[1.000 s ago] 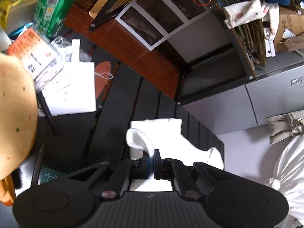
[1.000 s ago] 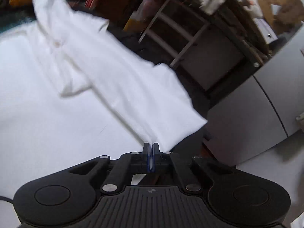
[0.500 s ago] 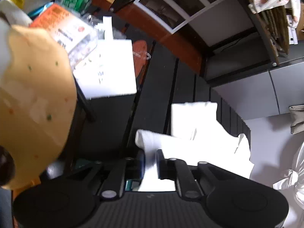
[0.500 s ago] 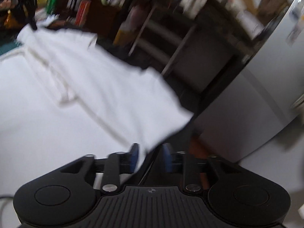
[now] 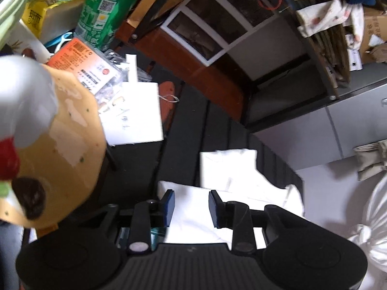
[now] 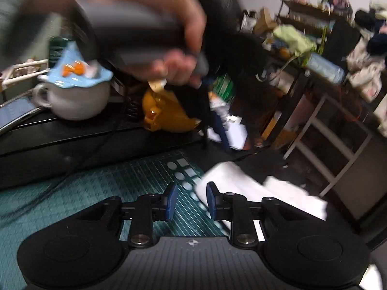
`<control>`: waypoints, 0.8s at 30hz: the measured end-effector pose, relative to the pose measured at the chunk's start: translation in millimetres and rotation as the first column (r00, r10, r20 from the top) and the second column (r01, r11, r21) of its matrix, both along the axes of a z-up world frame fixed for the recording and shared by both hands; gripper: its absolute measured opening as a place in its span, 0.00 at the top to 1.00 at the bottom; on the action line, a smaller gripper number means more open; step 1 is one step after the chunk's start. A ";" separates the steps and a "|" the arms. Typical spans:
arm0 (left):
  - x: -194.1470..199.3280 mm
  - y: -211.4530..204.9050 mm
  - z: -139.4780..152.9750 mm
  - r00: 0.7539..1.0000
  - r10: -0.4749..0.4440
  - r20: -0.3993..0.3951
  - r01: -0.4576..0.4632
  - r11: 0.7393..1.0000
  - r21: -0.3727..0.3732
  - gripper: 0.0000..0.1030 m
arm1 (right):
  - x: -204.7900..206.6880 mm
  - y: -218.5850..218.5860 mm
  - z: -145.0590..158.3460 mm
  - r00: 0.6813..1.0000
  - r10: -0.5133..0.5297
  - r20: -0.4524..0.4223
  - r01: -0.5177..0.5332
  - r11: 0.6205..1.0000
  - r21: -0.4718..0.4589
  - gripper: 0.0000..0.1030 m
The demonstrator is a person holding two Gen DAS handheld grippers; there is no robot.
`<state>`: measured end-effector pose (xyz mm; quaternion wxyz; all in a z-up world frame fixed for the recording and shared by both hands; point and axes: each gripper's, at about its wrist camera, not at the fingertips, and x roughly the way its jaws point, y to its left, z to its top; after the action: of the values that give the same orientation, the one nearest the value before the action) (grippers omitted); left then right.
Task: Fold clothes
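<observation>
Both claws, clamped on the white garment [image 5: 232, 181] a second ago, are now spread apart: left claw [image 5: 189, 204], right claw [image 6: 189, 201]. The garment is left bunched beside the green mat [image 6: 108, 188], suggesting one fold released.

QR code on green bag [image 5: 104, 12]; print on orange card [image 5: 82, 65] too blurred to read

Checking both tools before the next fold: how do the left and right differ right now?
The left tool hangs over the white garment; the right tool is over the green mat, the garment beside it. Left view is sharp, right blurred. Both are open and empty.
</observation>
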<state>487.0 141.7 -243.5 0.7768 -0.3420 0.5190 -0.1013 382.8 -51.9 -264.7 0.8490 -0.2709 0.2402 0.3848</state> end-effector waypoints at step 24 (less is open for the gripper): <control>-16.5 12.2 13.8 0.999 0.015 0.050 -0.011 0.998 -0.069 0.67 | 24.1 -38.0 10.9 0.967 -0.075 -0.243 0.137 0.959 0.248 0.64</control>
<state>470.5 153.9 -229.8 0.7781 -0.3692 0.4930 -0.1229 406.9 -89.9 -253.8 0.8631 -0.0963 0.2985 0.3958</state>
